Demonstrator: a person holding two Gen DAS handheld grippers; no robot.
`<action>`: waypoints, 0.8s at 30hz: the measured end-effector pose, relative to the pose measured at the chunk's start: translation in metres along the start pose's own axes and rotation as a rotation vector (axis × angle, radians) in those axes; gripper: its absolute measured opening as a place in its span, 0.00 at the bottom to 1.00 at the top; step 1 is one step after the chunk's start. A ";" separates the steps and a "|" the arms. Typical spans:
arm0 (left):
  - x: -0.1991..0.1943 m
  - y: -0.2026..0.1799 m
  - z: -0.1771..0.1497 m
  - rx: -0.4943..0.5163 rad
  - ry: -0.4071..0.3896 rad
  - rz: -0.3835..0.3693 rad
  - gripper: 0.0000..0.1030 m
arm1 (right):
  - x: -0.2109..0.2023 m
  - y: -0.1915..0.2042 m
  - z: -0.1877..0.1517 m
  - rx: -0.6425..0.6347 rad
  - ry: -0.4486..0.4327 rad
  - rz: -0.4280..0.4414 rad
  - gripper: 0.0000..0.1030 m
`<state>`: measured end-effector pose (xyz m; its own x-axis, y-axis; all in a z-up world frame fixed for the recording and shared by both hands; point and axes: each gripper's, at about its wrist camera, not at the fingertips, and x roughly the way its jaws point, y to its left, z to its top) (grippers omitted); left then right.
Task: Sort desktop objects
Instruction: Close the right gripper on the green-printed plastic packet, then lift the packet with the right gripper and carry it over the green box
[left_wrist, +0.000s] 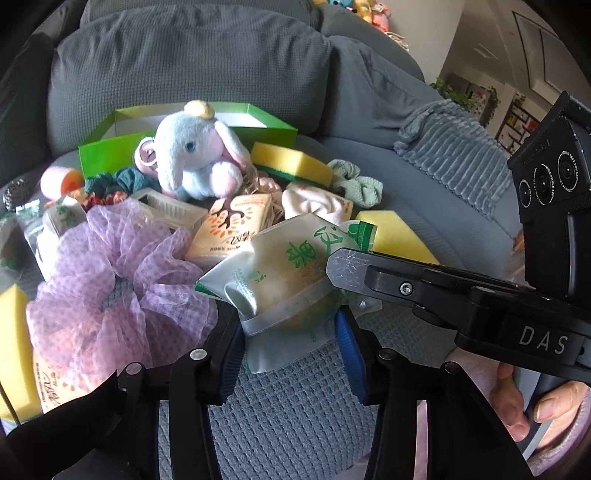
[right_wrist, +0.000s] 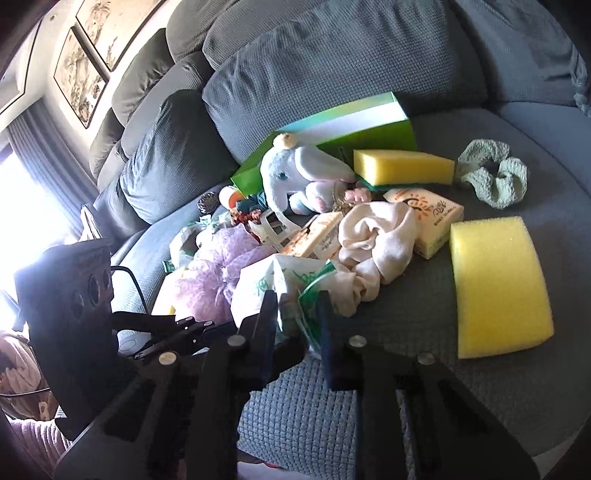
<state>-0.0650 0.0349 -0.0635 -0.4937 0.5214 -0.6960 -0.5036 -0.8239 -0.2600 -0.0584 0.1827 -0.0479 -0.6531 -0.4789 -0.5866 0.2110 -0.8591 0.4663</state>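
Around held snack pouch (left_wrist: 280, 266): left gripper (left_wrist: 290, 349) and right gripper (right_wrist: 297, 325) clamped on it, purple mesh pouf (left_wrist: 110, 273) alongside, elephant plush (left_wrist: 195, 158) behind.

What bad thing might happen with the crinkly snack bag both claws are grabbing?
Both the left gripper and the right gripper pinch the same snack bag, so pulling apart might tear it. Lifting it may also drag the purple bath pouf or the cream cloth lying against it.

"DAS" on right tool (left_wrist: 347, 269)
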 end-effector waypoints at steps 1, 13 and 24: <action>-0.002 -0.001 0.001 0.001 -0.002 0.002 0.47 | -0.002 0.002 0.001 -0.005 -0.006 -0.001 0.19; -0.022 -0.008 0.019 0.032 -0.049 0.037 0.47 | -0.018 0.018 0.015 -0.042 -0.058 0.013 0.19; -0.027 -0.013 0.031 0.046 -0.060 0.053 0.47 | -0.023 0.021 0.027 -0.063 -0.080 0.012 0.19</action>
<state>-0.0674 0.0382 -0.0205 -0.5615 0.4911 -0.6660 -0.5073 -0.8401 -0.1917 -0.0582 0.1806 -0.0067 -0.7059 -0.4754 -0.5251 0.2627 -0.8641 0.4292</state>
